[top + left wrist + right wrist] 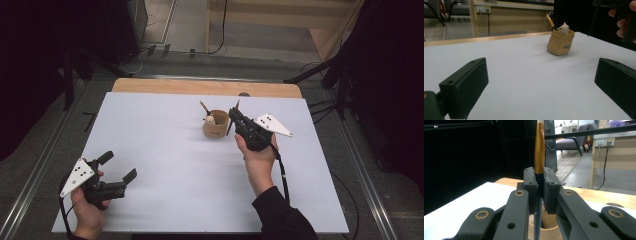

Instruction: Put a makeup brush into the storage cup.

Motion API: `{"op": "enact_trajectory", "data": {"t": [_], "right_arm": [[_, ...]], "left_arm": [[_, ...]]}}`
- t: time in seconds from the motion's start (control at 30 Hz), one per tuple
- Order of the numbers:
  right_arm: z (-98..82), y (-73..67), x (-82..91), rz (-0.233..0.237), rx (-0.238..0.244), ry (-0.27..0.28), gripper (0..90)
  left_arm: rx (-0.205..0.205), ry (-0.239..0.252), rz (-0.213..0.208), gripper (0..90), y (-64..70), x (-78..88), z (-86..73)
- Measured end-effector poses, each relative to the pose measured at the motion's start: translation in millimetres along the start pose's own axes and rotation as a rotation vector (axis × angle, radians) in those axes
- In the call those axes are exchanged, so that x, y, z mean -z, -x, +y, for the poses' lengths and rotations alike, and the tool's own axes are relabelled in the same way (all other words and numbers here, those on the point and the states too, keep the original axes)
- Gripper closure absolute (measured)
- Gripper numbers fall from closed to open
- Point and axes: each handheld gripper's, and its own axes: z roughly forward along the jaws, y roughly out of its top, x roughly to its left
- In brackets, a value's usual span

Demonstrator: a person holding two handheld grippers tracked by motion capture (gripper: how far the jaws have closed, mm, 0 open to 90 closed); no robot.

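A tan pouch-shaped holder [215, 127] stands on the white table top [165, 165], right of centre. It holds a small pale toy figure [563, 28] and a brush with a gold band [550, 21]. My right gripper [234, 115] hangs just right of and above the holder [549, 230], shut on a second brush [539, 150]. That brush has a gold ferrule and a dark blue handle, stands nearly upright, and its lower end reaches down by the holder's rim. My left gripper [119, 165] rests near the front left corner, open, with nothing between its fingers [466, 85].
A wooden strip [205, 87] runs along the table's far edge. Dark stands and cables [330, 75] crowd the floor at the right and back. Bare white table lies between the two grippers.
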Motion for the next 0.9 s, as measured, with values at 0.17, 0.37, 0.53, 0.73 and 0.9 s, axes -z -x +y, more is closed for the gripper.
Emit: {"op": "enact_trajectory", "data": {"t": [0.17,0.37,0.53,0.73,0.9], "right_arm": [[-0.9,3.5,-4.7,-0.002,0.003,-0.001,84.1],[2.0,6.4,-9.9,-0.006,0.01,-0.003,84.1],[4.2,8.1,-14.8,-0.01,0.019,0.009,84.1],[4.8,11.0,-19.1,-0.021,0.011,0.013,84.1],[10.3,11.3,-22.2,-0.014,0.001,0.023,84.1]], "left_arm": [[0.003,0.002,0.0,0.0,-0.6,0.2,0.1],[0.001,-0.001,-0.002,0.0,-0.8,0.2,-0.1],[-0.003,-0.001,-0.003,0.0,-0.2,0.1,-0.1],[-0.003,-0.004,-0.005,0.0,0.3,-0.3,-0.3],[-0.003,-0.005,-0.009,0.0,0.4,-0.8,-0.8]]}}
